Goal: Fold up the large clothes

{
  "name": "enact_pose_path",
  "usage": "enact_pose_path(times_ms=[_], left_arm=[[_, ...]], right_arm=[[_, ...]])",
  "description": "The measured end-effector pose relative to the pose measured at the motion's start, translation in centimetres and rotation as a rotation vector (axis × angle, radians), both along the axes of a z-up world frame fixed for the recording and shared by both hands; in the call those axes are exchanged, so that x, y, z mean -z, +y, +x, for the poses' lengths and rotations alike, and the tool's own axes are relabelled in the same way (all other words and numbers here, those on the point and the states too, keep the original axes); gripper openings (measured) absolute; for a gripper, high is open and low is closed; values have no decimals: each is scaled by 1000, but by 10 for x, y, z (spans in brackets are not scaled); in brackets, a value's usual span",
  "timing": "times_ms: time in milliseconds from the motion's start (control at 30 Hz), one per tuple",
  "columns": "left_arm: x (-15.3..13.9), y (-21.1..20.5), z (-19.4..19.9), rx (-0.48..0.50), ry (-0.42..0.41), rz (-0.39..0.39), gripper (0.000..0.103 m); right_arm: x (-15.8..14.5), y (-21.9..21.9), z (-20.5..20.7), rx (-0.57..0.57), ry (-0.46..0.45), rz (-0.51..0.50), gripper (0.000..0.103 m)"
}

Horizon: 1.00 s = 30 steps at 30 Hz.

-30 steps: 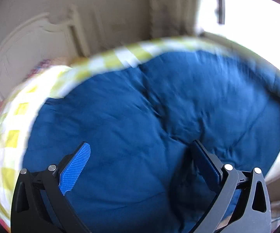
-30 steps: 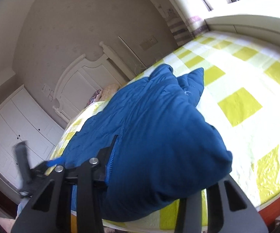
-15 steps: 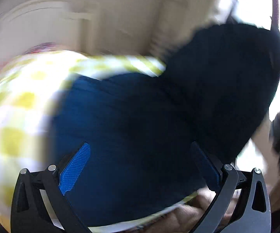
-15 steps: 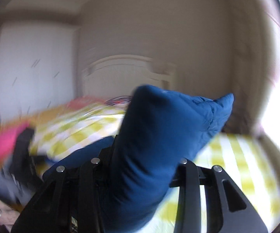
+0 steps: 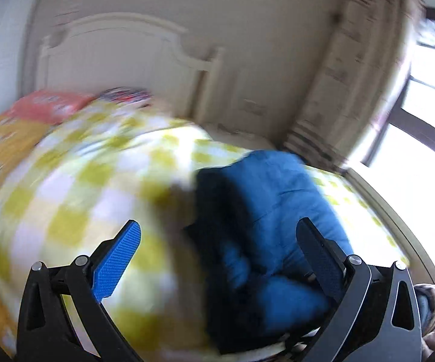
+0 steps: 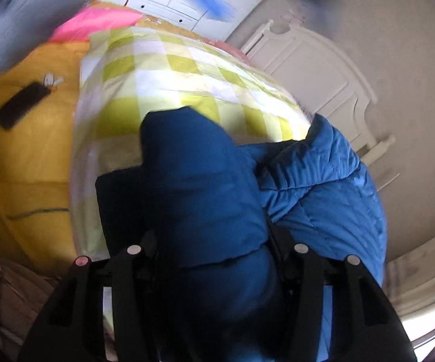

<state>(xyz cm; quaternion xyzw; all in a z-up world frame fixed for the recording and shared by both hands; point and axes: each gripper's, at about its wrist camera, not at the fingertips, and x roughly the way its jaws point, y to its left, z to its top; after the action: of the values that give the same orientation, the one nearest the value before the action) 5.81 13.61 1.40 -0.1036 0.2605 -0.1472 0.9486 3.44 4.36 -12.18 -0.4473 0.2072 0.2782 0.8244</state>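
Both sides changed: the jacket (image 6: 217, 199), spread flat a second ago, is now bunched on the bed (image 6: 169, 84) at 6 o'clock; right hand-held gripper (image 6: 214, 241) is opening around it, left hand-held gripper (image 5: 220, 256) is apart and empty, so the fold is almost laid.

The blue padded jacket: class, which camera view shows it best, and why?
The right wrist view: the blue padded jacket fills the middle, its quilting sharp, bunched between the opening right claw. The left wrist view shows it blurred, lying on the checked quilt.
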Motion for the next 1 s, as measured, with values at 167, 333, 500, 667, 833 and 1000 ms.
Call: enact_pose_path(times_ms=[167, 333, 500, 667, 833, 1000], left_arm=[[-33, -74, 77, 241, 48, 68, 99], [5, -139, 158, 243, 139, 322, 99], [78, -111, 200, 206, 237, 197, 99], [90, -88, 193, 129, 229, 159, 99], [88, -88, 192, 109, 209, 174, 99], [82, -85, 182, 90, 192, 188, 99]], right_arm=[[7, 8, -10, -10, -53, -22, 59], [0, 11, -19, -49, -44, 10, 66], [-23, -11, -38, -223, 132, 150, 85], [-67, -57, -33, -205, 204, 387, 72], [-89, -74, -7, -62, 217, 540, 63], [-4, -18, -15, -88, 195, 212, 91]])
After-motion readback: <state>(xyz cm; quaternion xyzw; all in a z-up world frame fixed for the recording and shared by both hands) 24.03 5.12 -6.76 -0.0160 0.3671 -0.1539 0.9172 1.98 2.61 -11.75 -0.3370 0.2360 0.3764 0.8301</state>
